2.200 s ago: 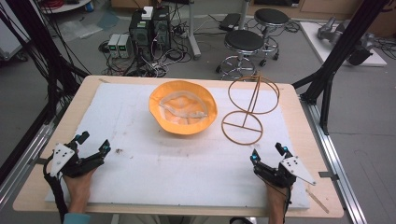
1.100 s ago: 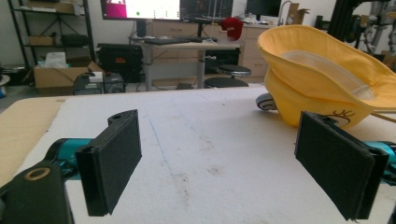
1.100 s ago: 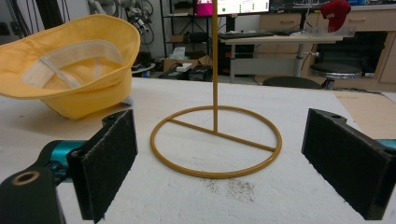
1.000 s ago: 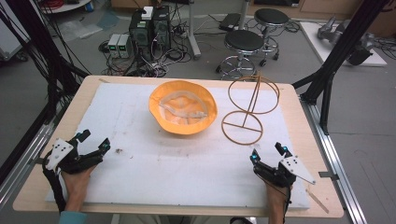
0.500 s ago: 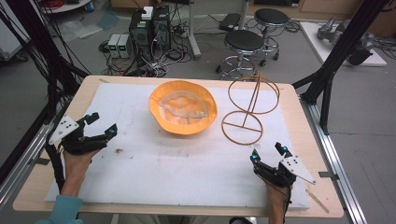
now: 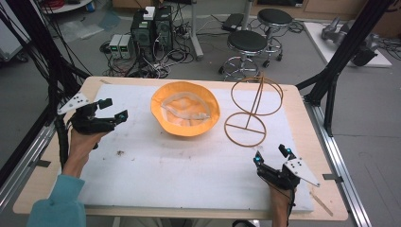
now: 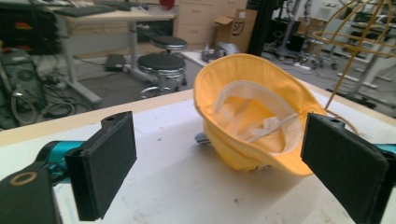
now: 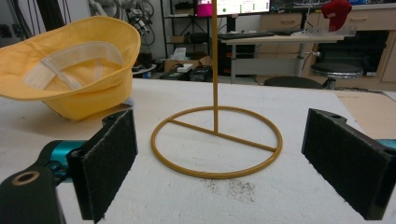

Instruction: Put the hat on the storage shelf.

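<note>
Our left gripper (image 6: 112, 109) has its fingers wide and empty, aimed at the upturned yellow hat (image 6: 185, 114) mid-counter (image 6: 142, 165). We should take one brim edge squarely. Right gripper (image 6: 270, 155), fingers wide, faces the wire stand (image 6: 250, 109).

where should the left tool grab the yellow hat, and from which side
Probably the brim nearest the left tool, coming in from the hat's left. It lies crown down, opening up, so the thin brim edge stands free of the white mat for open jaws to close across.
</note>
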